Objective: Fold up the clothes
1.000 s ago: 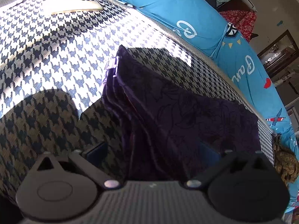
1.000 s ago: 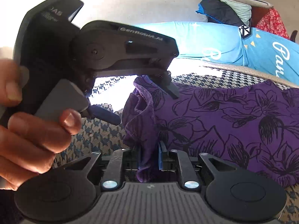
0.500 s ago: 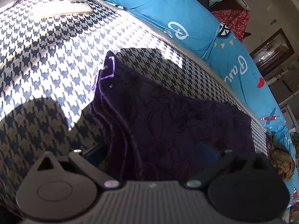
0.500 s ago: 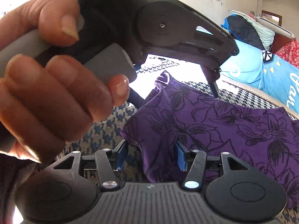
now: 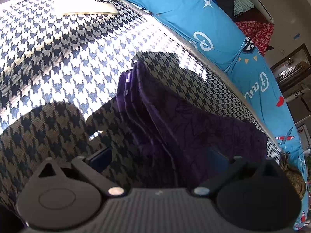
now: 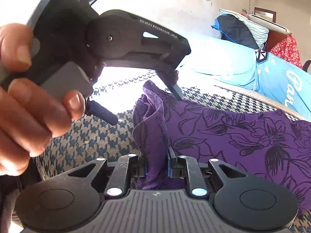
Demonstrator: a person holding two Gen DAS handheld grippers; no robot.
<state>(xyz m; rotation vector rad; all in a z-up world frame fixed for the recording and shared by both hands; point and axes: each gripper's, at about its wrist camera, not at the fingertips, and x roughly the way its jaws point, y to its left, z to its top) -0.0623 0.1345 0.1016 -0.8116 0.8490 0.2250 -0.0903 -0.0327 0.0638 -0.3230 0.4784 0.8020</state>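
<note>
Pinching a bunched edge of the purple top (image 6: pixel 223 124) right now: right gripper (image 6: pixel 156 168), blue pads pressed in on a hanging fold of cloth from both sides, jaws closed on it

Spreading away to the right from that pinch, the rest of the top, dark flower outlines across it, lying on the houndstooth mattress (image 6: pixel 87 141)

Up at far left in the right wrist view, the left gripper (image 6: pixel 143 106), gripped in a hand (image 6: pixel 27 104), fingers wrapped round the grey trigger, two blue-tipped fingers set wide apart, jaws open; one tip just beside the raised corner of the top, contact hard to tell, the other tip out over bare mattress

From the left wrist view, same story: left gripper (image 5: pixel 157 155) spread wide, left pad (image 5: pixel 100 156) over the houndstooth mattress (image 5: pixel 58 58), right pad over the dark top (image 5: pixel 184 120), stacked folds of cloth running up the middle between them, nothing clamped

Far off on the sunlit mattress, a pale phone (image 5: pixel 87 7), flat, well apart from the top

Along the far right edge, a blue printed sheet (image 5: pixel 194 13) with stars and planes; at the right edge, a brown crumpled cloth (image 5: pixel 293 176)

Hard sun on the far half, shadow over the near half
</note>
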